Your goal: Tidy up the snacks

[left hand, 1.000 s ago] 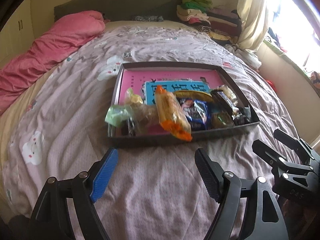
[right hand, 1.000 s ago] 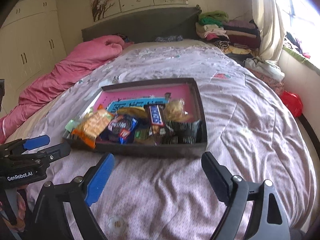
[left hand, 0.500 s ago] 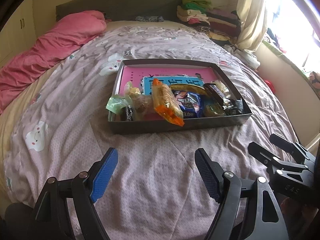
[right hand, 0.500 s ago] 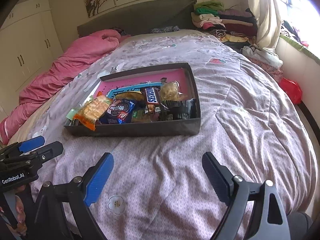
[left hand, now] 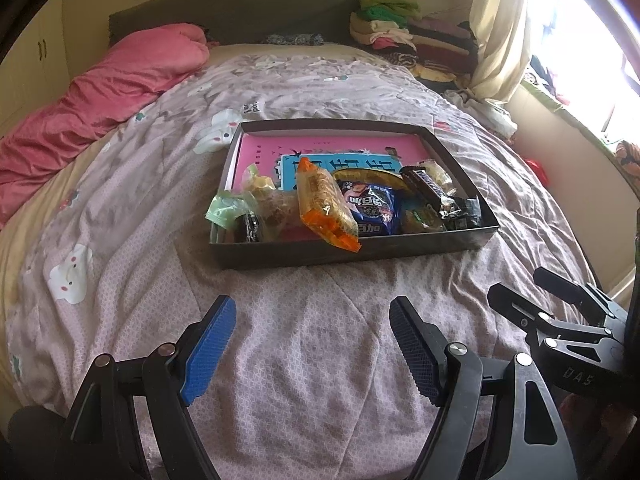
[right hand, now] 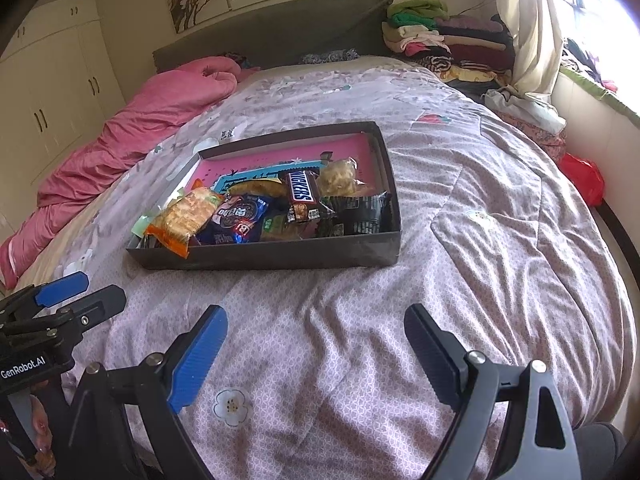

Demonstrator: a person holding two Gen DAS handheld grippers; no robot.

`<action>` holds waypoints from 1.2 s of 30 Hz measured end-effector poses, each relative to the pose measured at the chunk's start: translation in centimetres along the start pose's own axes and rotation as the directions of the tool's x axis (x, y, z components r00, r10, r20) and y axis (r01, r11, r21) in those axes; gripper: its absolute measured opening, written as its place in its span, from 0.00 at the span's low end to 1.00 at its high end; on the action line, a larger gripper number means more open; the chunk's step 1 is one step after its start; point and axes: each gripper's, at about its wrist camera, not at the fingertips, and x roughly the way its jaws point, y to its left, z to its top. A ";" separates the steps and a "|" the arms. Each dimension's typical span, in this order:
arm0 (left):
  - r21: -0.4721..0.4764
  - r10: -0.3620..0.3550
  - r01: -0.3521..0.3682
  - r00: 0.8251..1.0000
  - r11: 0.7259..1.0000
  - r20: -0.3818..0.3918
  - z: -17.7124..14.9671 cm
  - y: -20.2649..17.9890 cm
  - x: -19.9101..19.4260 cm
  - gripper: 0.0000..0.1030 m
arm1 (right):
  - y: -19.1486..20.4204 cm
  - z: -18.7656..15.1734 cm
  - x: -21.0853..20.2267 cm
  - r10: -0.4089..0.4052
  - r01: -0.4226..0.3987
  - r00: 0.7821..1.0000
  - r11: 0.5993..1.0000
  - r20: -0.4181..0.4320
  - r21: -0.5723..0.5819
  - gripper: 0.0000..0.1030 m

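Note:
A shallow dark box with a pink inside lies on the bed. Its near half holds several snacks: an orange cracker pack overhanging the near rim, a blue cookie bag, a Snickers bar, a green packet and dark packets. My left gripper is open and empty above the quilt in front of the box. My right gripper is open and empty, also short of the box.
The bed has a mauve patterned quilt and a rumpled pink duvet at the far left. Folded clothes are stacked by the headboard. A curtain and window are on the right, a red bag lies beside the bed, wardrobes at the left.
Both grippers have drawn back from the box, which now looks smaller and farther away. Both stay open. The snacks have not moved.

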 end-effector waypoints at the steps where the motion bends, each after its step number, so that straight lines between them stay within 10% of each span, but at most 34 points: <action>1: 0.002 0.001 -0.001 1.000 1.000 0.001 0.0 0.0 0.0 0.78 | 0.0 0.0 0.0 0.005 -0.005 1.000 1.000 0.000 0.002 0.87; 36: -0.002 0.014 -0.014 1.000 1.000 0.001 0.1 0.2 0.2 0.78 | 0.1 0.0 0.1 -0.004 0.004 1.000 1.000 0.003 0.002 0.87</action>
